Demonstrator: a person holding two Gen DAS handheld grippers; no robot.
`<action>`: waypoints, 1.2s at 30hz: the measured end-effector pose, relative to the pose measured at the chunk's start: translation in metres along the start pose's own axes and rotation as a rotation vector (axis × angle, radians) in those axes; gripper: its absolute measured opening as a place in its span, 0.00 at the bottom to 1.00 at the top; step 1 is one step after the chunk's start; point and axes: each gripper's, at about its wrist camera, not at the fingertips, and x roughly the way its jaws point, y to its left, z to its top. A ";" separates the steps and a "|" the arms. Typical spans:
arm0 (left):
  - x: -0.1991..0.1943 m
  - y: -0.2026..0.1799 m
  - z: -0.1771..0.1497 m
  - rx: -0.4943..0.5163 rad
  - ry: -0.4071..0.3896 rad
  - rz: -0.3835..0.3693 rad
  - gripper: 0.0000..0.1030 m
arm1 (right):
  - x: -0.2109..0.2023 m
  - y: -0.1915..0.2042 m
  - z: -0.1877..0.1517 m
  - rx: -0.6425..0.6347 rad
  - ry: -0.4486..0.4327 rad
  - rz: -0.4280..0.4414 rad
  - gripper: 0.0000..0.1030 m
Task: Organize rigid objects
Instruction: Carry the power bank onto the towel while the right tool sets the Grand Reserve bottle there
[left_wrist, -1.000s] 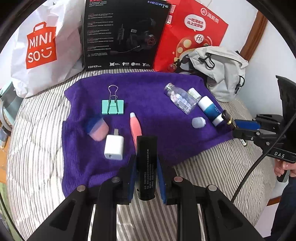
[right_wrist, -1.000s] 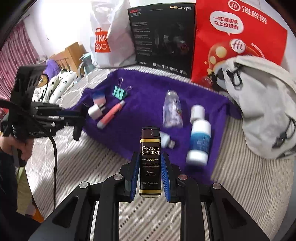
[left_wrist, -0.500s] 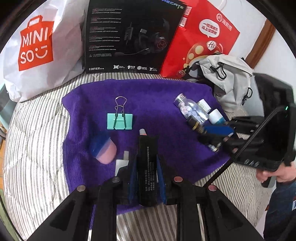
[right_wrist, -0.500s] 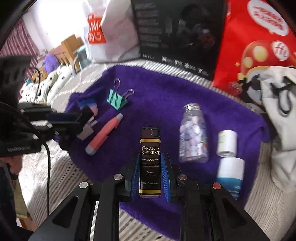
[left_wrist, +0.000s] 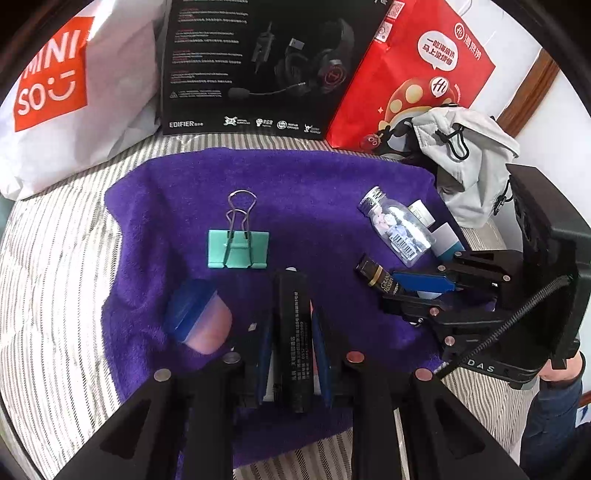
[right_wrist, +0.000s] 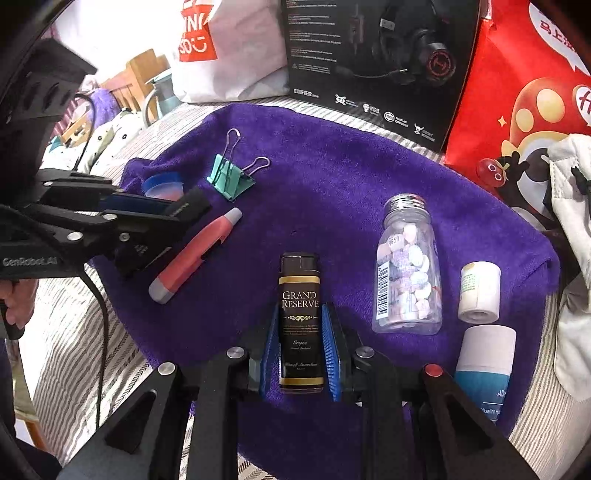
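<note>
I have two grippers, one in each hand. My left gripper (left_wrist: 291, 343) has its jaws squeezed tight on a black lighter (left_wrist: 293, 332) with white writing down its side. My right gripper (right_wrist: 299, 350) has its jaws squeezed tight on a Grand Reserve lighter (right_wrist: 299, 317), black with gold bands. Both sit flat between the blue pads (right_wrist: 330, 350) so they cannot slip or twist.

Both lighters hang just over the purple towel (right_wrist: 332, 173), which is spread on a striped bed (left_wrist: 55, 277). I think the towel is the place where the small hard things get lined up, so I hold my two over it, ready to set them down.

In the right wrist view, a pink pen (right_wrist: 195, 254) lies at the middle left, close under my left gripper. A green binder clip (right_wrist: 231, 177) sits in the upper left. A clear bottle of pills (right_wrist: 408, 269) lies at the middle right, with a small white jar (right_wrist: 479, 291) and a blue and white tube (right_wrist: 485, 369) beside it, lower right.

In the left wrist view, a blue and pink cap (left_wrist: 197, 317) sits at the lower left.

There is bare towel in the middle. I guess the two lighters belong there, side by side, since they are alike.
</note>
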 end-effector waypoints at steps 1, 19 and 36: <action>0.002 -0.001 0.000 0.002 0.003 0.003 0.20 | 0.000 0.000 0.000 -0.002 0.000 0.006 0.28; 0.021 -0.017 0.007 0.040 0.050 0.061 0.21 | -0.047 -0.018 -0.022 0.104 -0.066 0.006 0.58; 0.015 -0.044 -0.013 0.104 0.058 0.136 0.53 | -0.080 -0.034 -0.074 0.222 -0.054 -0.029 0.62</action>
